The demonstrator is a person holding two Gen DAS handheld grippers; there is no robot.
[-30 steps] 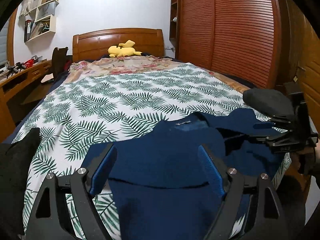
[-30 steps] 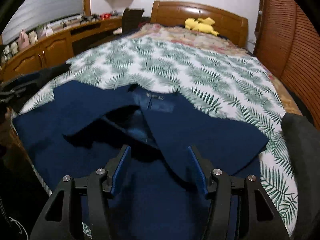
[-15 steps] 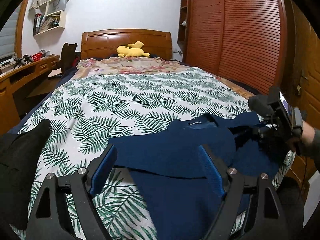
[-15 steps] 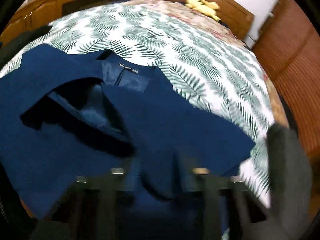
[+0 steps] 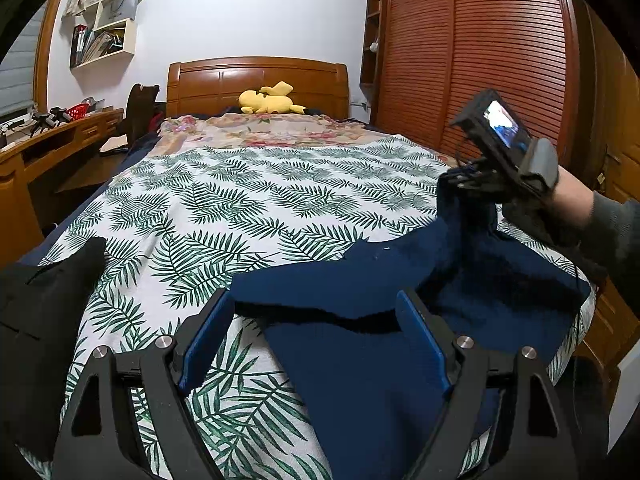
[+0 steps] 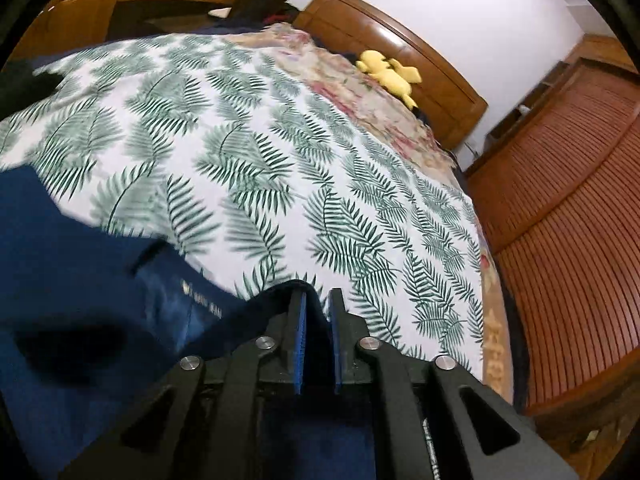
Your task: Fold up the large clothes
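Navy blue knit garment [image 5: 360,360] lies at near right corner of leaf-print bed cover [image 5: 248,208]. Right gripper [image 6: 318,312] pinches a lifted fold of it, jaws opening slightly. Left gripper [image 5: 316,320] spread wide above garment, empty.

A yellow plush toy [image 5: 267,102] is lying against the wooden headboard [image 5: 256,80] at the far end of the bed. A floral blanket [image 5: 264,132] is covering the pillow end, and a white sheet printed with green fern leaves [image 5: 256,208] is spreading over the rest. A louvred wooden wardrobe [image 5: 472,64] is standing along one side. Along the other side a wooden counter [image 5: 48,136] is carrying a red basket [image 5: 76,111], with a dark chair [image 5: 138,108] sitting near it. White wall shelves [image 5: 106,28] are holding books and papers. A black garment [image 5: 36,304] is lying at the bed's near corner.
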